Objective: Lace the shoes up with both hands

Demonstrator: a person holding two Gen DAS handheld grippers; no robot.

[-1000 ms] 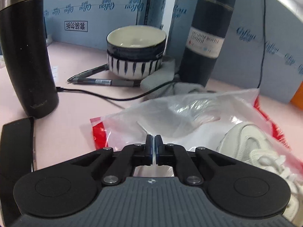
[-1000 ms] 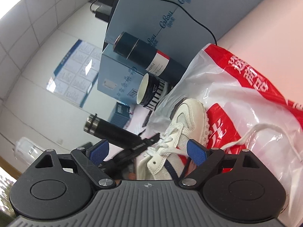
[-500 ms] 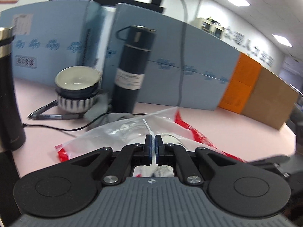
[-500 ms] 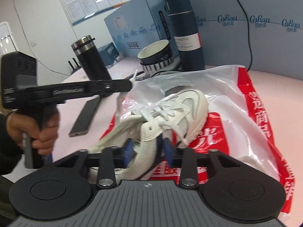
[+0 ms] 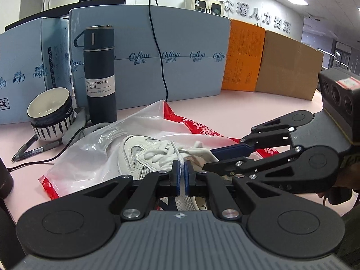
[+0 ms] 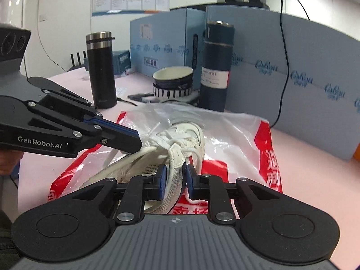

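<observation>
Shoe (image 6: 180,144) tongue now between closing right claw (image 6: 175,180).

A white mesh-cloth shoe (image 5: 135,155) lies on a glossy plastic bag (image 5: 90,157) over the matt pink table (image 5: 247,112).

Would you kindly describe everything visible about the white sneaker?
The white sneaker has mesh panels, smooth overlays and loosely threaded white laces. It lies on a red-and-clear plastic bag on the pink table, toe toward the vacuum bottle. The left tongs are shut on a lace end; the right tongs are closing around its tongue or collar fabric.
</observation>
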